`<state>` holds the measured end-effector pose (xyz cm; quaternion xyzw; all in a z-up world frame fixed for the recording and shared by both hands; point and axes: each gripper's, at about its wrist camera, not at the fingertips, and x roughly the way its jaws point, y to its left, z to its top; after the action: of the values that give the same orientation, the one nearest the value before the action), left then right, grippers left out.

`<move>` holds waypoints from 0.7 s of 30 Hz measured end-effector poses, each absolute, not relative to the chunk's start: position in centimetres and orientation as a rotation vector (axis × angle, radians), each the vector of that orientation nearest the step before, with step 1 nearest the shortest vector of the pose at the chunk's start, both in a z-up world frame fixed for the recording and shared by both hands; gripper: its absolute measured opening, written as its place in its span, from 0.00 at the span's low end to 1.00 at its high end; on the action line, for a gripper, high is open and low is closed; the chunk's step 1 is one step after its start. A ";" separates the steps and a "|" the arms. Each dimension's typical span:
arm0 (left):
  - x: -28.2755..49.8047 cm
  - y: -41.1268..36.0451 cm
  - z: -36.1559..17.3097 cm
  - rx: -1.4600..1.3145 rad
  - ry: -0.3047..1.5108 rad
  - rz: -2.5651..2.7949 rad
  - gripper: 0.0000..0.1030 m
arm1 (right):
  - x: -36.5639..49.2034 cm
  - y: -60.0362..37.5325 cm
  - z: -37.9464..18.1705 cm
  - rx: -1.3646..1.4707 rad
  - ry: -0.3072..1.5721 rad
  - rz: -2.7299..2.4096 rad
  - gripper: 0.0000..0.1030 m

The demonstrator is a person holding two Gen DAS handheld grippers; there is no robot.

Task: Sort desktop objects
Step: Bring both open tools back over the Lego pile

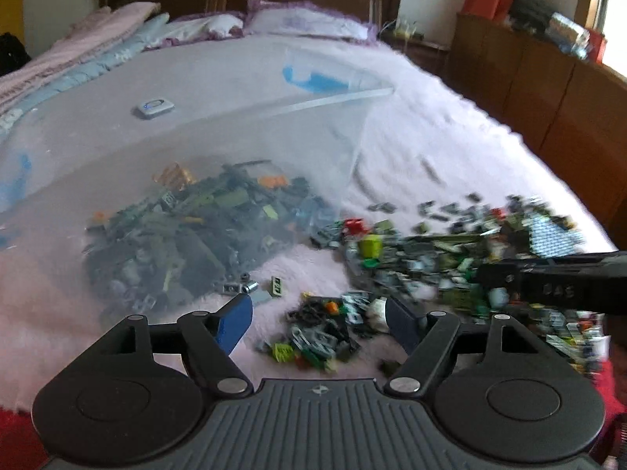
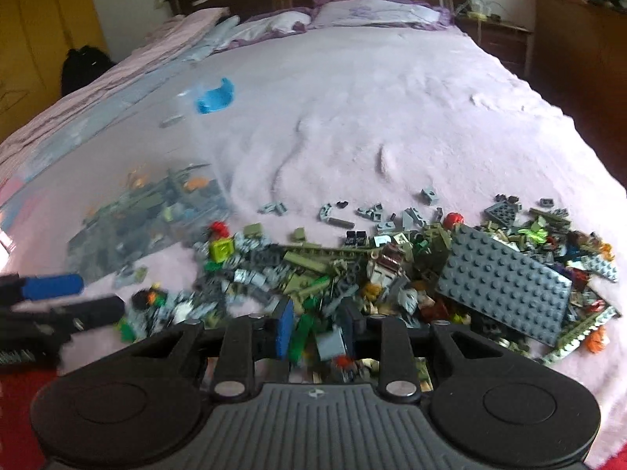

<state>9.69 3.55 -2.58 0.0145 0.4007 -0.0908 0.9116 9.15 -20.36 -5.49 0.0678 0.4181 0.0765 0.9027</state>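
Pink bedspread (image 2: pixel 392 117); left gripper (image 1: pixel 319 313) released over brick pile (image 2: pixel 352 266); right gripper (image 2: pixel 319 325) narrow, grasp unclear. Risk: bricks scatter past clear bin (image 1: pixel 274 109).

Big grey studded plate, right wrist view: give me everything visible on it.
The grey studded plate is a large flat rectangular building plate, plastic by its look, dark blue-grey, covered in a regular grid of round studs. It lies stud side up and slightly tilted on top of the loose brick pile, at the pile's right end on the pink bedspread. Small bricks crowd its edges. Neither tongs touch it.
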 end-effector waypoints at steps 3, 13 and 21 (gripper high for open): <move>11.1 3.4 -4.8 0.094 0.862 -0.104 0.75 | 10.5 -19.7 -7.0 0.175 0.884 0.149 0.30; 7.3 8.1 -4.7 0.031 0.887 0.042 0.78 | 7.1 -16.3 -7.8 0.164 0.989 0.408 0.32; 3.0 9.8 -2.0 -0.012 0.860 -0.011 0.76 | 3.6 -15.8 -6.7 0.135 0.924 0.380 0.32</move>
<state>3.00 9.81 -2.03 -0.0059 0.4168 -0.0056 0.9090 3.63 -15.84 -6.71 0.0648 0.4428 0.1819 0.8756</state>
